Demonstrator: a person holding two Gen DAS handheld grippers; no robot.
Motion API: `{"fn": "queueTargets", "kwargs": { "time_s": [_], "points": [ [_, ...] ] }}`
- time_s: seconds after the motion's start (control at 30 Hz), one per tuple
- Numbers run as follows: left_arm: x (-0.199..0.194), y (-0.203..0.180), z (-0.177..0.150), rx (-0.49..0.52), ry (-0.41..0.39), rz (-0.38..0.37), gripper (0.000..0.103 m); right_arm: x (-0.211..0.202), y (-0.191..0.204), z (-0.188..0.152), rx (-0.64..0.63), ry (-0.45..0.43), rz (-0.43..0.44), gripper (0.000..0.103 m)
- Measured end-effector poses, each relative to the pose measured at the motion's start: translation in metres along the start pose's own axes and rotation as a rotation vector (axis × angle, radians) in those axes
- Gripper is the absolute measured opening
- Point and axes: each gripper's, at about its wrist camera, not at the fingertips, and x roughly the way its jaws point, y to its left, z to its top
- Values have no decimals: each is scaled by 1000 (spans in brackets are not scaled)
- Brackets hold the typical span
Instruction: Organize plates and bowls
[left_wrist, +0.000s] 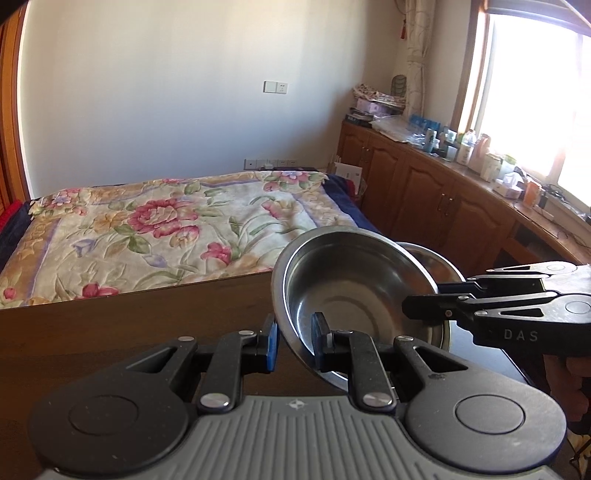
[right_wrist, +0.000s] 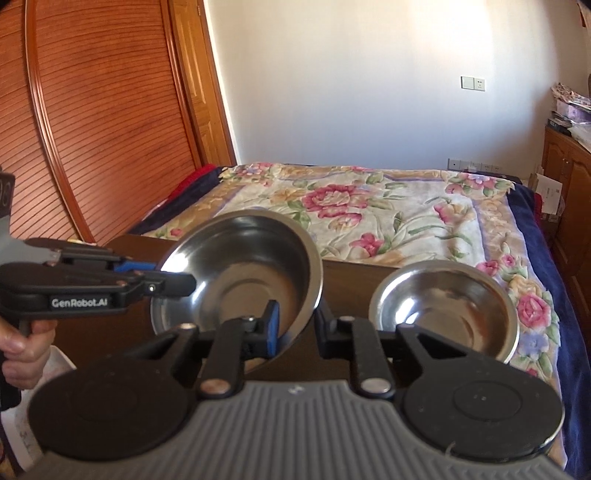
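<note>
A large steel bowl (left_wrist: 343, 284) is held tilted above the dark wooden table (left_wrist: 129, 332). It also shows in the right wrist view (right_wrist: 243, 273). My left gripper (left_wrist: 294, 341) is shut on its near left rim. My right gripper (right_wrist: 295, 328) is shut on its right rim and shows in the left wrist view (left_wrist: 424, 308). A second steel bowl (right_wrist: 166, 317) lies under the held one. A third, smaller steel bowl (right_wrist: 443, 306) stands on the table to the right.
A bed with a floral cover (left_wrist: 147, 229) lies right behind the table. Wooden cabinets (left_wrist: 424, 192) with bottles and clutter run under the window on the right. A slatted wooden door (right_wrist: 92, 129) is on the left.
</note>
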Motion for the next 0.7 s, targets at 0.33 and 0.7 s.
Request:
{"fn": "queueTargets", "kwargs": {
  "time_s": [0.33,0.7],
  "points": [
    [-26,-19,-17,27,18,-19,19,-20,1,-14,21,28,3,20],
    [-62,-36,-33,47,3,-44,18,-50,9,-24,36,18,-4,15]
  ]
}}
